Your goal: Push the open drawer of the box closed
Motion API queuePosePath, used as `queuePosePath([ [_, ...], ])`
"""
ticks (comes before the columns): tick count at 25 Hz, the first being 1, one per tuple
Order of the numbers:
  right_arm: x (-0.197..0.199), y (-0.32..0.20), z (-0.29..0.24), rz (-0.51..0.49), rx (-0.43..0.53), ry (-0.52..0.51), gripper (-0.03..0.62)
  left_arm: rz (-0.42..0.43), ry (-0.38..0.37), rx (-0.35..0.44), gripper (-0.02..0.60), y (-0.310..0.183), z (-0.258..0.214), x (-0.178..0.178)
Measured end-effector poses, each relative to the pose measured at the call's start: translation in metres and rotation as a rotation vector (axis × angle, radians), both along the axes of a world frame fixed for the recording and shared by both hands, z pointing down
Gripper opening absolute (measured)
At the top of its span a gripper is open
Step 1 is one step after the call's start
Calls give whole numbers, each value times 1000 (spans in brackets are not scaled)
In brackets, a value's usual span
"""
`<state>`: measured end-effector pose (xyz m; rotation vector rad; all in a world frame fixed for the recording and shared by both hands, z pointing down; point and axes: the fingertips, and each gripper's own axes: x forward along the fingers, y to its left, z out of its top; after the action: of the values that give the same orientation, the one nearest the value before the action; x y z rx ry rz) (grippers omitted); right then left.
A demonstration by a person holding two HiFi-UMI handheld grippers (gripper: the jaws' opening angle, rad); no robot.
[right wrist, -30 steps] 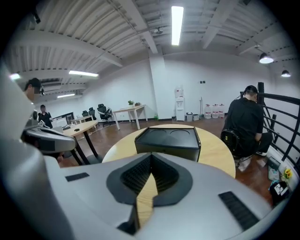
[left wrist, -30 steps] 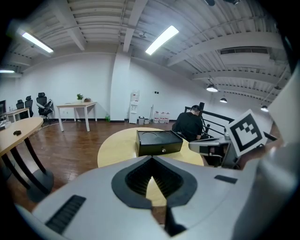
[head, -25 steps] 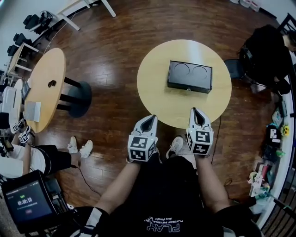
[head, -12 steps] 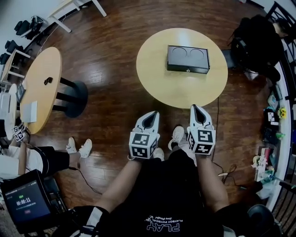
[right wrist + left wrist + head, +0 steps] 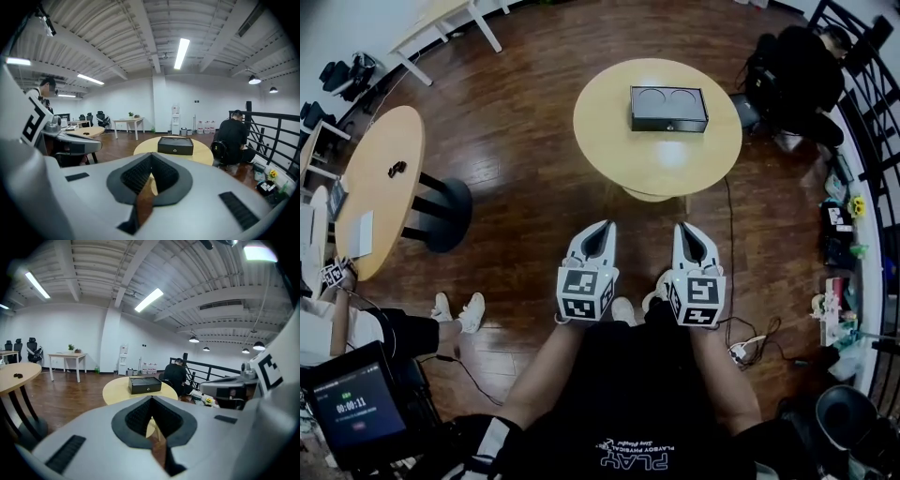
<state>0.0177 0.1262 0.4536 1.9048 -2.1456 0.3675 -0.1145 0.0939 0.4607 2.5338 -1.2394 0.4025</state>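
A black box (image 5: 668, 108) with two round recesses in its lid sits on a round wooden table (image 5: 656, 159). Its front, with a small knob, faces me, and I cannot tell how far the drawer stands out. The box (image 5: 145, 385) looks small and distant in the left gripper view, and the box (image 5: 175, 145) looks the same in the right gripper view. My left gripper (image 5: 602, 226) and right gripper (image 5: 686, 228) are held side by side over the floor, well short of the table. Both are shut and empty, their jaws meeting at the tips.
A second round table (image 5: 380, 178) with a small dark object (image 5: 397, 169) stands to the left. A person in black (image 5: 797, 66) sits beyond the box by a railing. Another person's legs and white shoes (image 5: 457, 309) are at the left. Cables and a plug (image 5: 741, 349) lie at the right.
I have backed away from the table. The box and table have shifted up and look smaller, and both grippers now hang over floor rather than at the table's near edge.
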Motion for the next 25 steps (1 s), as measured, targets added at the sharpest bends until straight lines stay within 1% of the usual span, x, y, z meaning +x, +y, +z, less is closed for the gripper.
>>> queuePosePath([
  [3,7,8,-9,17,6,14,5,3,16,18,-3,5,-9,1],
  [6,16,10,-19,19,30,21,6,15,22,35,-3,10,-15,12],
  [10,39,26,-28,10,49,44,5,48,22,60,-3,39,-28,49],
  [12,46,30,-32,-6,63,38,5,51,30,69,-3,50,-34,62],
  [15,44,21,-37,-29,86,29,5,30,34,69,-3,43,-36,60],
  [20,38,12,-44,-57,108,23,5,-32,33,71,-3,27,-42,44],
  [23,38,8,-47,-63,121,20,5,-39,30,76,-3,23,-46,44],
  [25,38,8,-51,-65,137,25,5,-42,47,69,-3,22,-48,45],
])
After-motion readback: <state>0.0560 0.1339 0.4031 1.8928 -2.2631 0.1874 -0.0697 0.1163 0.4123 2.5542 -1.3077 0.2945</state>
